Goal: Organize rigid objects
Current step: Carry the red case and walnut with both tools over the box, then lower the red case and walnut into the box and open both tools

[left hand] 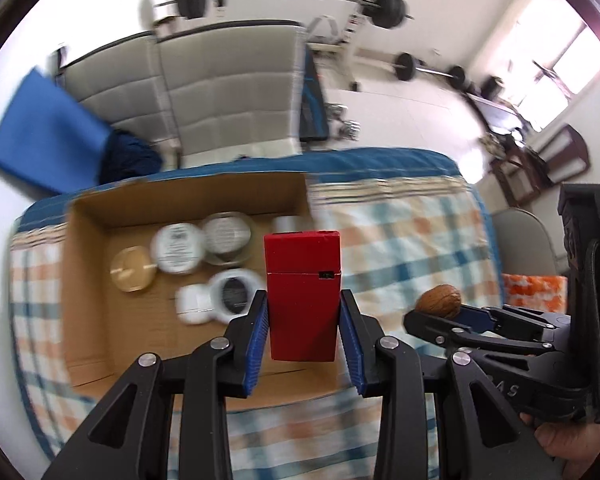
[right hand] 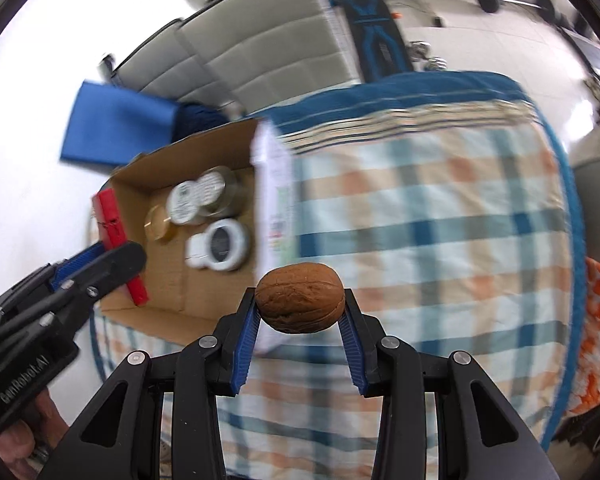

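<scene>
- I am holding two grippers above a checked cloth [right hand: 440, 208].
- My left gripper [left hand: 304, 320] is clamping one red box [left hand: 303, 288], upright, smooth, lidded.
- My right gripper [right hand: 300, 312] is pinching one brown, wrinkled walnut [right hand: 300, 298].
- One cardboard box [left hand: 88, 240], at ten o'clock from the walnut, is holding about five round containers [left hand: 176, 248].

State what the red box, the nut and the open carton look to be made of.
Red box: likely painted card or plastic; matte, sharp edges, a lid seam.
Nut: natural shell, seemingly a walnut; brown, wrinkled, a seam along the middle.
Carton: corrugated cardboard; plain brown walls, folded flaps.
</scene>
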A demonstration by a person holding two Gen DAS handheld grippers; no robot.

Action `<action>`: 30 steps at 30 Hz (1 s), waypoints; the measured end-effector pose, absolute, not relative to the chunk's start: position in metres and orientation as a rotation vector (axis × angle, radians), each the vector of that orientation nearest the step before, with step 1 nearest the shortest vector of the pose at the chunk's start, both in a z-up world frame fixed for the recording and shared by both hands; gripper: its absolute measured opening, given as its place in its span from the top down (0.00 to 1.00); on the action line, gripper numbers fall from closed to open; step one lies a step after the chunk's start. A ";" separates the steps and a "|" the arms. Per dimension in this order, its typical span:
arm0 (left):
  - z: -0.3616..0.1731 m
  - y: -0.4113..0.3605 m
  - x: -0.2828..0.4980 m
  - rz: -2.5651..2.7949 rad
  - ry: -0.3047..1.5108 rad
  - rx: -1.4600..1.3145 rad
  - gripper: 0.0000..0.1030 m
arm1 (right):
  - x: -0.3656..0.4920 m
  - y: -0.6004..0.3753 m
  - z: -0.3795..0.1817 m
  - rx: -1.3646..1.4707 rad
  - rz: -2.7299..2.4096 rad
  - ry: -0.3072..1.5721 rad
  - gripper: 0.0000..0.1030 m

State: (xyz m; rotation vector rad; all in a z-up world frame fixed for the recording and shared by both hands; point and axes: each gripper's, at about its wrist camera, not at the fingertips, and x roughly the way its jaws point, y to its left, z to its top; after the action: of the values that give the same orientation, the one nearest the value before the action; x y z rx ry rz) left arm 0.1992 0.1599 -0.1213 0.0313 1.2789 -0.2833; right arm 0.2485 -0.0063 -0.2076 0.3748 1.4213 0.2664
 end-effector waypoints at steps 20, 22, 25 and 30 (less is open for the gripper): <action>-0.296 0.299 0.255 -0.113 1.568 -0.092 0.69 | 0.316 0.139 -0.316 0.268 0.185 1.526 0.59; -0.310 0.298 0.260 -0.123 1.589 -0.103 0.69 | 0.324 0.143 -0.323 0.229 0.158 1.521 0.59; -0.322 0.297 0.266 -0.131 1.606 -0.113 0.69 | 0.331 0.147 -0.333 0.197 0.134 1.523 0.59; -0.330 0.288 0.269 -0.149 1.607 -0.089 0.69 | 0.343 0.146 -0.349 0.188 0.119 1.541 0.59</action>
State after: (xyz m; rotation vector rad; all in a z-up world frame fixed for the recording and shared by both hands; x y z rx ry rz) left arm 0.2695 0.2879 -0.3298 -0.0889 1.6070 -0.1488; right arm 0.3428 0.1462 -0.3490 0.1879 1.5407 0.1191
